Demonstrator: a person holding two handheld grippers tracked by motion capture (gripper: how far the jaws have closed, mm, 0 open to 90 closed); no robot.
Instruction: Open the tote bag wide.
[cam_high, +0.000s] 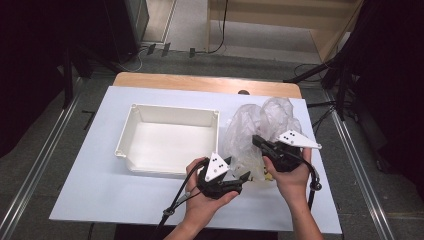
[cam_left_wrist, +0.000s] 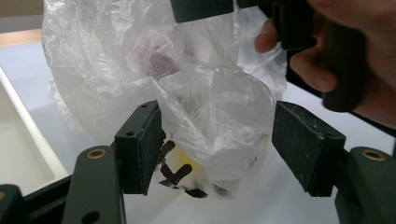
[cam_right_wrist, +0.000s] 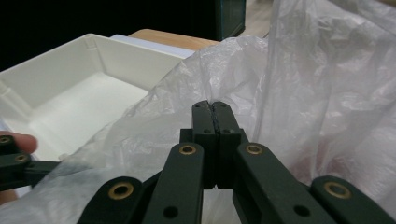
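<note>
We are working a clear plastic bag (cam_high: 260, 132) that is sitting near the right edge of the white worktop (cam_high: 95, 185), just to the right of the empty white tray (cam_high: 167, 137) and toward the front. Our right gripper (cam_high: 256, 139) is pinching a fold of the bag's film high up; in the right gripper view its jaws are pressed together with the thin plastic caught between them (cam_right_wrist: 214, 116). Our left gripper (cam_high: 245, 176) is sitting at the bag's lower front with its jaws spread; in the left gripper view a bulge of film (cam_left_wrist: 219, 121) is lying between the two pads, brushing the left one at most, so it is gripping nothing.

Inside the bag we are making out something yellow (cam_left_wrist: 189, 165) low down and something reddish (cam_left_wrist: 161, 63) higher, both too blurred through the film to name.

The risks, as we judge them: the whole bag is hanging from one small pinch of slippery film, so a pull could let the fold slide out or tear the plastic. With the left pads apart, nothing is steadying the bottom, and the contents could shift and tip the bag. If we are closing the left jaws blindly, they could crush whatever is lying inside rather than catching film alone.
</note>
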